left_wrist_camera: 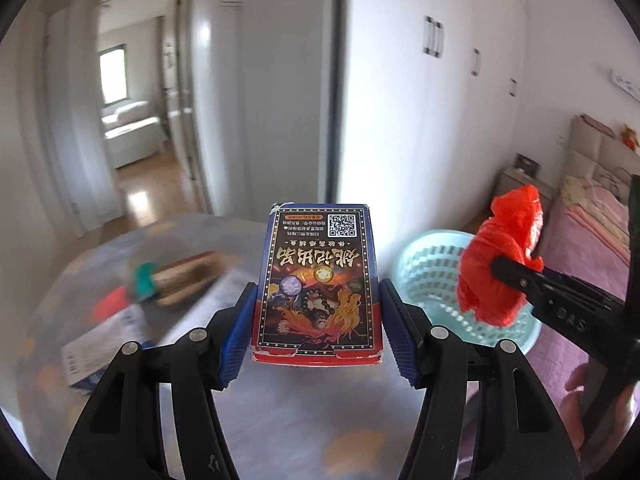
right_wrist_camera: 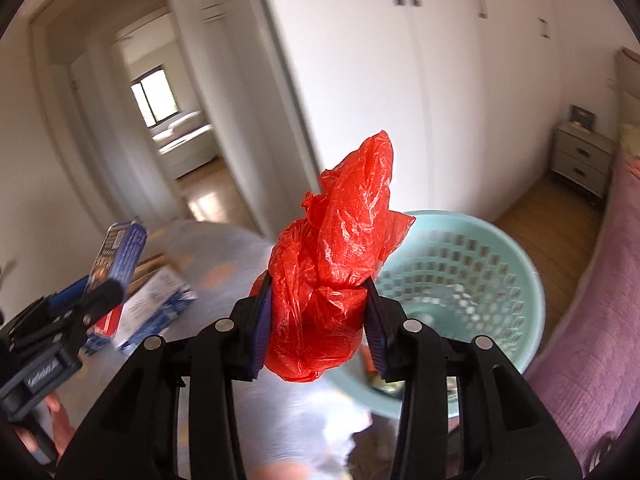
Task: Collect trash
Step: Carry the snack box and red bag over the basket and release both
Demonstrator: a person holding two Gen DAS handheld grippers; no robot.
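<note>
Behind both grippers, white wardrobe doors (left_wrist_camera: pixel 440 100) are filling the bedroom wall. Level and pointing forward, the left gripper (left_wrist_camera: pixel 318 316) is clamping an upright blue printed cardboard box (left_wrist_camera: pixel 318 280) between its pads, while the right gripper (right_wrist_camera: pixel 316 316), just right of it, is squeezing a crumpled red plastic bag (right_wrist_camera: pixel 332 272) with the pale green perforated plastic basket (right_wrist_camera: pixel 500 280) just beyond.

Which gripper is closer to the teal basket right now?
Right. The right gripper, shut on the red plastic bag, sits right beside the teal basket. The left gripper, shut on the printed box, is farther off, over the table.
</note>
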